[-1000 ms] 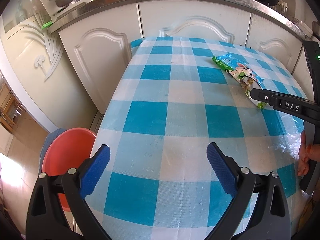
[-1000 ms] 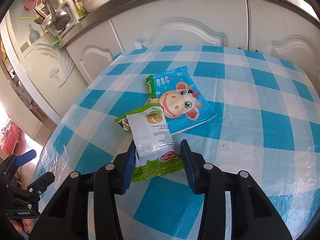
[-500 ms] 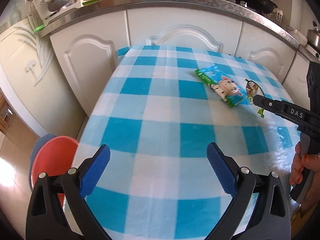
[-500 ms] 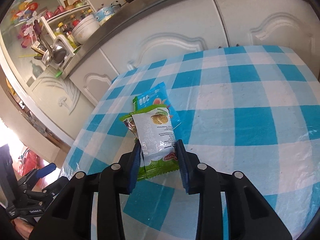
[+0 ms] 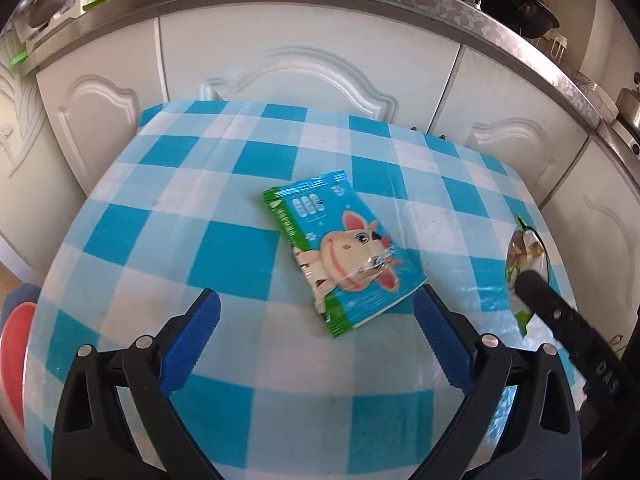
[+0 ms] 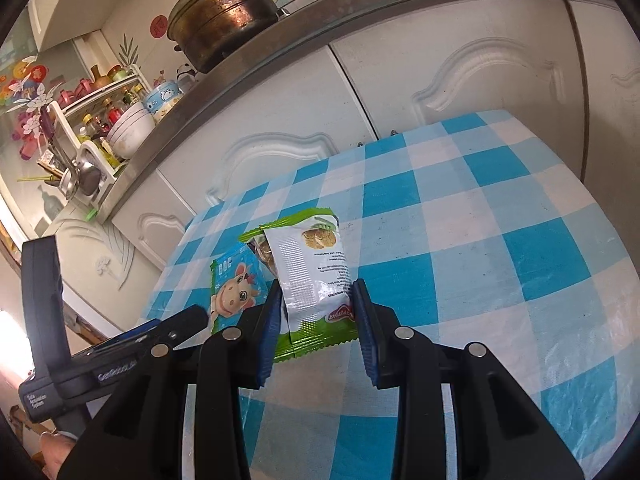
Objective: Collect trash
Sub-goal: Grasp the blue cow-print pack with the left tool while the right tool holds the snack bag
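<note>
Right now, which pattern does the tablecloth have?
The tablecloth has blue and white checks, clearest in the left wrist view.

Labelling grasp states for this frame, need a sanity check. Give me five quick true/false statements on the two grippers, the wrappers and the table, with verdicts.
1. The right gripper is shut on the green-and-white snack wrapper. True.
2. The left gripper holds the blue cow wrapper. False: it is open, and the wrapper lies flat on the checked tablecloth ahead of it.
3. The cow wrapper lies printed side up. True.
4. The snack wrapper lies flat on the tablecloth. False: it is lifted clear, standing up between the right gripper's pads.
5. A red basin sits on the tablecloth beside the cow wrapper. False: it shows past the table's left edge, lower than the tabletop.
</note>
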